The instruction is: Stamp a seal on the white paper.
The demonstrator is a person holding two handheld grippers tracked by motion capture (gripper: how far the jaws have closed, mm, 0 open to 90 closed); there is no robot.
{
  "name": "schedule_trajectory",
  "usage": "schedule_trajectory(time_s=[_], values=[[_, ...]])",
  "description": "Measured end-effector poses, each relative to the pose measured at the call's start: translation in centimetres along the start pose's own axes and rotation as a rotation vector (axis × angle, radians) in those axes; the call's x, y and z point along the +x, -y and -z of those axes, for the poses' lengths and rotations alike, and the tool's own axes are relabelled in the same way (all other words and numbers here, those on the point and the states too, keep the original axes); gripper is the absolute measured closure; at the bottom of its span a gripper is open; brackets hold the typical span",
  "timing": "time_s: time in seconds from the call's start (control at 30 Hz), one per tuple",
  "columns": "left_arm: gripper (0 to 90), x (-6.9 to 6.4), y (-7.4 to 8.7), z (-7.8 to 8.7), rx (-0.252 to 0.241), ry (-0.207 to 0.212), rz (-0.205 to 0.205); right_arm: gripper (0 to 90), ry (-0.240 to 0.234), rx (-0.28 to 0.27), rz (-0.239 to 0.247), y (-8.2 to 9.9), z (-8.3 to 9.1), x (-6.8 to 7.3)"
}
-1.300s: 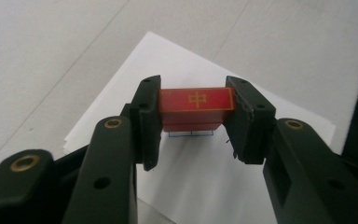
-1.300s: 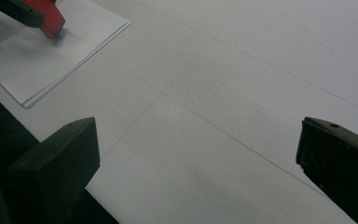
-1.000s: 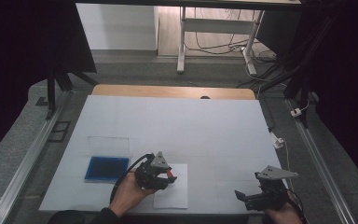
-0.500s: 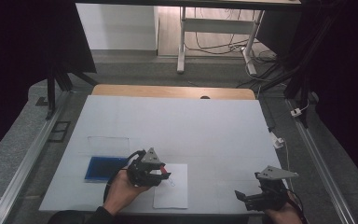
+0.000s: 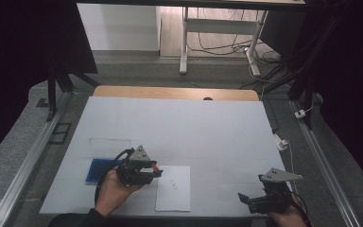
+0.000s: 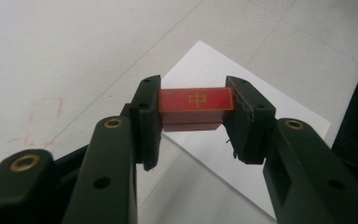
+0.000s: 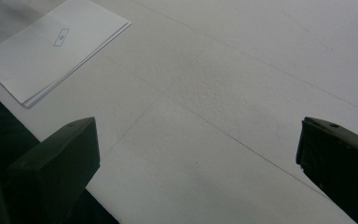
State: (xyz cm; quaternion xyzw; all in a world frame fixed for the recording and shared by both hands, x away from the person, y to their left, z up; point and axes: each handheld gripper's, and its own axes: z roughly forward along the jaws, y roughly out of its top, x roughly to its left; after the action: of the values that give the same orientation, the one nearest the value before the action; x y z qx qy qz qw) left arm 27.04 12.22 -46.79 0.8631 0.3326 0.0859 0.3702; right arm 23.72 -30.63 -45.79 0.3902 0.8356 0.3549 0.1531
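Since a second ago the left gripper has drawn away from the paper sheet toward the desk's left edge, carrying the red stamp block with it. The block sits crosswise between the jaws, pinched at both short ends, its gold-framed face with a gold character turned up; it hangs above the desk over the sheet's left margin. The sheet lies flat near the front edge, a small outlined mark at its middle. Left of the hand lies a blue pad, with a clear lid just behind it. The right gripper rests near the front right corner, its jaws spread wide with bare desk between them.
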Motion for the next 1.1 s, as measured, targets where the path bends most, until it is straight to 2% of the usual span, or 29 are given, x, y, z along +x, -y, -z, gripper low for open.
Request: schedule_trajectory(time_s=[0.2, 0.67, 1.1], values=[[58.1, 0.6, 0.4, 0.8, -0.012, -0.008, 0.025, 0.0, 0.0, 0.0, -0.001, 0.0, 0.0, 0.0], [58.0, 1.5, 1.4, 2.1, -0.013, -0.049, 0.049, 0.0, 0.0, -0.001, -0.003, 0.0, 0.0, 0.0], [58.1, 2.9, 2.7, 3.4, -0.017, -0.089, 0.108, 0.0, 0.001, -0.002, -0.002, 0.0, 0.0, 0.0]])
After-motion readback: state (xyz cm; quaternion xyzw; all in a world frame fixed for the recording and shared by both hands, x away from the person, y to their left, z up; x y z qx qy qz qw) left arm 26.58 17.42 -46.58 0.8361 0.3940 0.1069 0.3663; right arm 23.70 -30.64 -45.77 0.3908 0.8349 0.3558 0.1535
